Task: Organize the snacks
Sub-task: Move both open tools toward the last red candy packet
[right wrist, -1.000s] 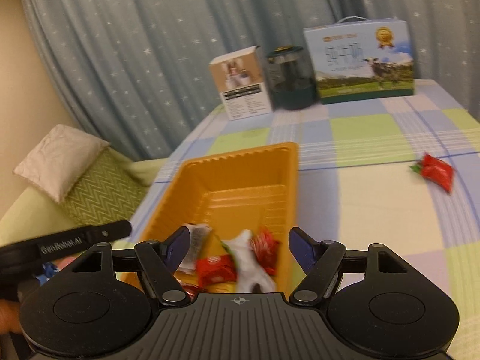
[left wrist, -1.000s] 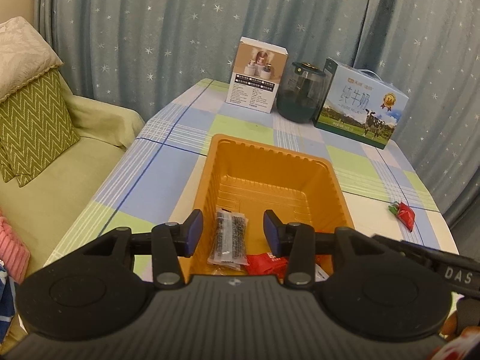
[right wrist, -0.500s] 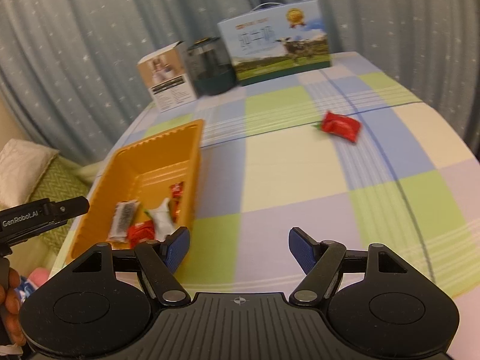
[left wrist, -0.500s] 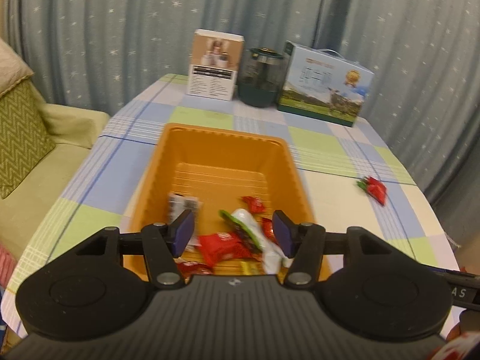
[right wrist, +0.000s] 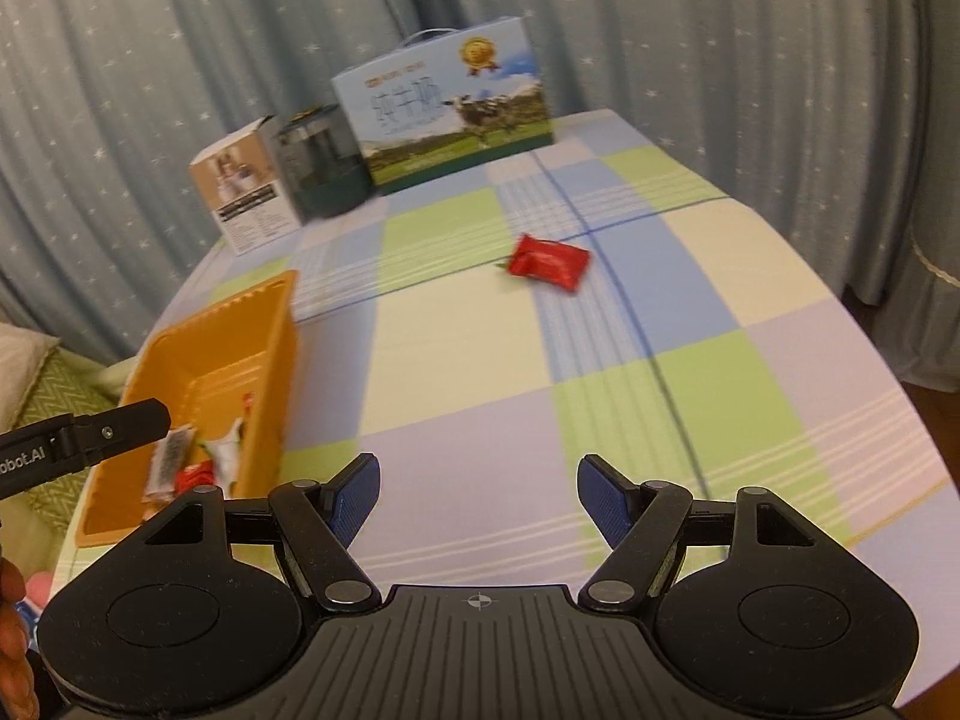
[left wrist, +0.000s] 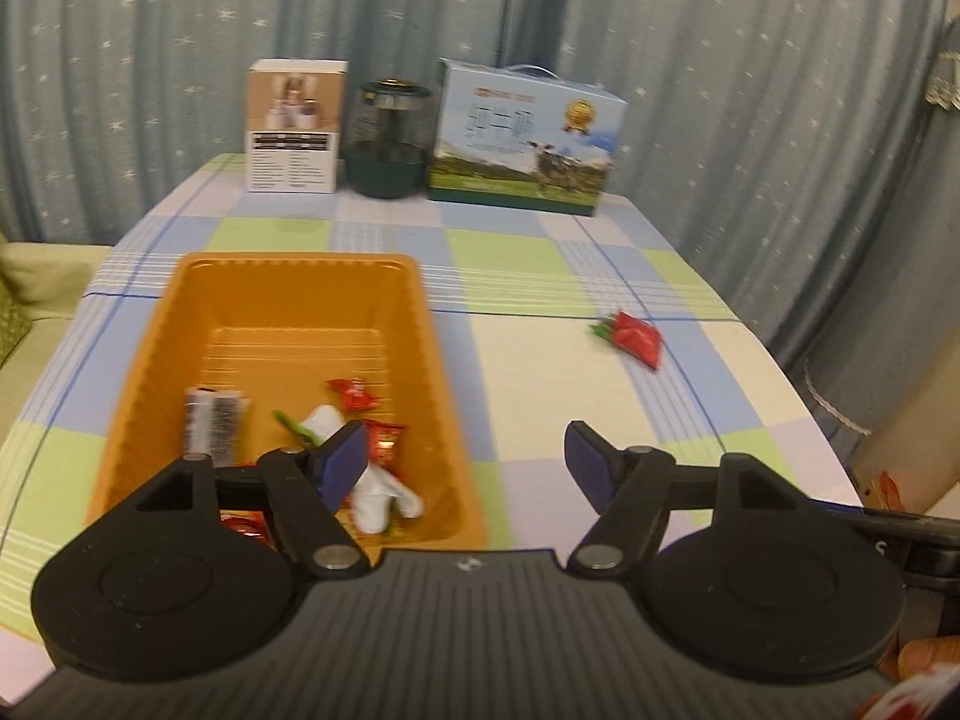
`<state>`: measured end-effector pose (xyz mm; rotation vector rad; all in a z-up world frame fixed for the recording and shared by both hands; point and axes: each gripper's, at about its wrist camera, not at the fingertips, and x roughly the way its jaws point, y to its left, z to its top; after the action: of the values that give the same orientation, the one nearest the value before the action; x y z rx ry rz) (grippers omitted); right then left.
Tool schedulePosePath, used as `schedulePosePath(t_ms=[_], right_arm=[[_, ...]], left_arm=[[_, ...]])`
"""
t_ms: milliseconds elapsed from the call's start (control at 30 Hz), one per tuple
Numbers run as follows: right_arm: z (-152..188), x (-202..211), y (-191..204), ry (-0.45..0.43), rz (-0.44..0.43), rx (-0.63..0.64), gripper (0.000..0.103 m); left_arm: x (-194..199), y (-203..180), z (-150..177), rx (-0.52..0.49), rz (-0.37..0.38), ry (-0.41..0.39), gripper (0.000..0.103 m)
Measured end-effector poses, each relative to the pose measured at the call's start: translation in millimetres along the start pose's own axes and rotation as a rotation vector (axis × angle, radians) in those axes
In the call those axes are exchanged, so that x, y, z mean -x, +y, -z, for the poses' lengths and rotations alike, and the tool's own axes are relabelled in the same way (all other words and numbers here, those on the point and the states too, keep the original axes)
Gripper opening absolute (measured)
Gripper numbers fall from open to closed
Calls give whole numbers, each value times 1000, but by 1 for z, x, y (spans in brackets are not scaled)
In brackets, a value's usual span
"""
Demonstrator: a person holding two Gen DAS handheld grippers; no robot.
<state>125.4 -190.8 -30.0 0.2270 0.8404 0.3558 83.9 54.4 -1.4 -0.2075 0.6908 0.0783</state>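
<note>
The right gripper (right wrist: 478, 495) hangs wide, empty, over the table (right wrist: 480, 372); 1 red snack (right wrist: 549, 261) lies ahead, orange tray (right wrist: 264, 330) at left.

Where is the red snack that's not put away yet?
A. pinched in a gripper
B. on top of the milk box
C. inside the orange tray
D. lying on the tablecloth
D: the red snack lies alone on the tablecloth, outside the orange tray.

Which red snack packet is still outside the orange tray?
The red packet lying alone on the checked tablecloth, right of the orange tray; the other red packets lie inside it.
</note>
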Motion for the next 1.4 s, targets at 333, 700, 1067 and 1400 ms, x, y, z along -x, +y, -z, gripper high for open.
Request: schedulePosePath(t_ms=[333, 700, 1067, 1400], right_arm=[[-10, 3, -31, -18, 30, -25, 73], [-39, -18, -56, -56, 68, 44, 73], [-76, -71, -64, -95, 37, 214, 73], [-92, -119, -65, -74, -3, 350, 73]], left_arm=[[-20, -40, -2, -63, 46, 20, 82], [-61, -69, -22, -95, 78, 24, 86], [-116, -83, -46, -125, 75, 48, 86], [-149, -80, -60, -159, 75, 57, 86]])
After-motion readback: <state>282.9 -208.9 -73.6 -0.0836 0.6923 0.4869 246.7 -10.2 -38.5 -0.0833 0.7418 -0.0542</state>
